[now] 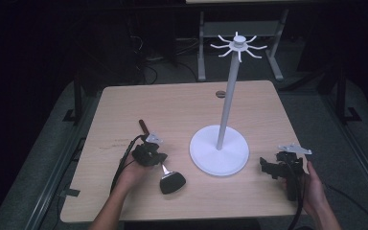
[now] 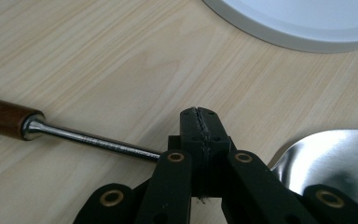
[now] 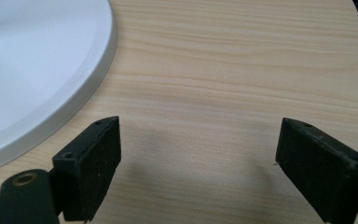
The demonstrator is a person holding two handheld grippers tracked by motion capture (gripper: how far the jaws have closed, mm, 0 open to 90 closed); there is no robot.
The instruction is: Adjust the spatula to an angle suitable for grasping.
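Gripping the spatula by its metal shaft, left gripper has both jaws pressed together on it | wooden handle end over the table, blade near the front edge | right gripper jaws spread wide, holding nothing, beside the white stand

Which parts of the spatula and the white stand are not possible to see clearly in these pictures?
- Spatula shaft, high view: the left claw and hand cover its middle.
- Spatula blade, left claw view: cut off by the right edge and hidden behind the claw's links.
- Wooden handle: cut off by the left edge.
- Stand base, right claw view: cut off by the frame edges.
- Stand hooks, high view: too small to count.
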